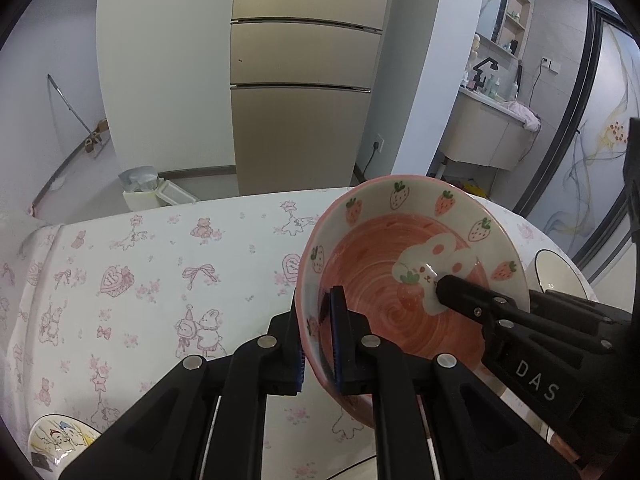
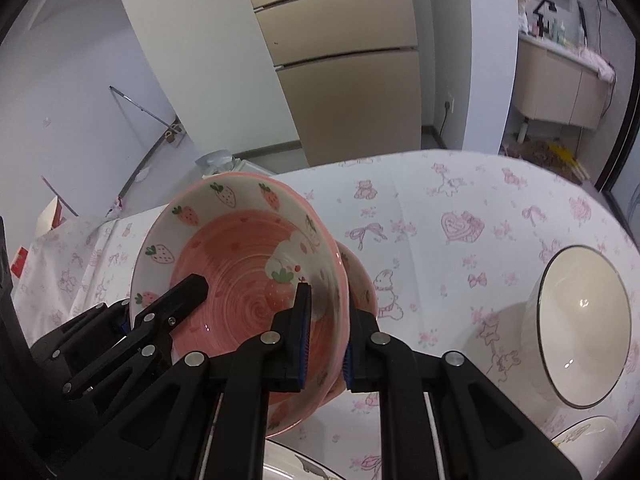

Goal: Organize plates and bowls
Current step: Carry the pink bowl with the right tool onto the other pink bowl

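Grippers share one load: left gripper point(image 1: 320, 344) and right gripper point(image 2: 324, 344) each have jaws clamped on opposite rims of the pink strawberry-painted ceramic bowl point(image 1: 400, 264), tilted above the floral-clothed worktop point(image 1: 160, 264); the white black-rimmed bowl point(image 2: 580, 328) sits right, nearer the right gripper.

A white cloth point(image 1: 160, 264) with pink bows and bears covers the bench. Beyond it stands a beige fridge point(image 1: 304, 92), a white bin point(image 1: 140, 190) to its left, a washbasin cabinet point(image 1: 484, 136) far right.
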{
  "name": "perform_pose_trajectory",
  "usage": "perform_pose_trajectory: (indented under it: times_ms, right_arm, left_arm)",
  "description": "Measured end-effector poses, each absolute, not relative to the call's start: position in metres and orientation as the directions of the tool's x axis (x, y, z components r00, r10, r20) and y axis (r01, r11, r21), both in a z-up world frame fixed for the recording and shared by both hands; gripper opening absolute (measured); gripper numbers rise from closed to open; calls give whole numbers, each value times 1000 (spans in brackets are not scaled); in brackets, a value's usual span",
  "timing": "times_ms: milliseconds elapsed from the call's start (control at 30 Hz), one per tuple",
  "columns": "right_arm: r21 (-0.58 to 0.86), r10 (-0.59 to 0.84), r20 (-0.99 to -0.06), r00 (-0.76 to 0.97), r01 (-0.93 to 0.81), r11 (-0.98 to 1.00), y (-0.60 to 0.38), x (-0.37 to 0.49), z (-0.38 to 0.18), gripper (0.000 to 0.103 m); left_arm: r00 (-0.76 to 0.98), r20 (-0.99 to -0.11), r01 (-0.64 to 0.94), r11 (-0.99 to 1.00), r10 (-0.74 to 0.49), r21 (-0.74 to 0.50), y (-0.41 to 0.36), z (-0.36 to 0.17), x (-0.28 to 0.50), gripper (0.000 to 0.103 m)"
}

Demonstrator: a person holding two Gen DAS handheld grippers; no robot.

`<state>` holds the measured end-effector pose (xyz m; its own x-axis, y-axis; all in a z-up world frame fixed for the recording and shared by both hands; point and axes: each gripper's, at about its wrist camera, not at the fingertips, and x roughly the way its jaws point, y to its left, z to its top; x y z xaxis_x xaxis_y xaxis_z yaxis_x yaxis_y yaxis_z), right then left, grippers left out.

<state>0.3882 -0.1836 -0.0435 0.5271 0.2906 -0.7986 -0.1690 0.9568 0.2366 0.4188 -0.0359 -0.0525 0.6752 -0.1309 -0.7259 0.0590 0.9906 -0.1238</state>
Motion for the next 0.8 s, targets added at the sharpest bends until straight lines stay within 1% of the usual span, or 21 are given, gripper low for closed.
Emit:
perform_pose_trajectory:
  times_ms: [167,433,633,800]
  right_arm:
    - [200,267,-809,523,-182,963,-177,389,-47,13]
    - [187,254,-814,523,-179,966,-177,389,-47,12]
    - [137,235,-803,547,-213,967,-174,388,-49,12]
    - [178,275,-798,536,-226,958,-181,391,-51,12]
  left_arm:
    - [652,-740,55,984,-164,-169,-29,-58,423,10]
    - [653,-744,61,989,-142,-134,-34,-63,425,10]
    - [637,-749,62,981,-182,-185,-29,-70,429,11]
    - [636,-749,69,981,-183,-181,-31,-72,430,12]
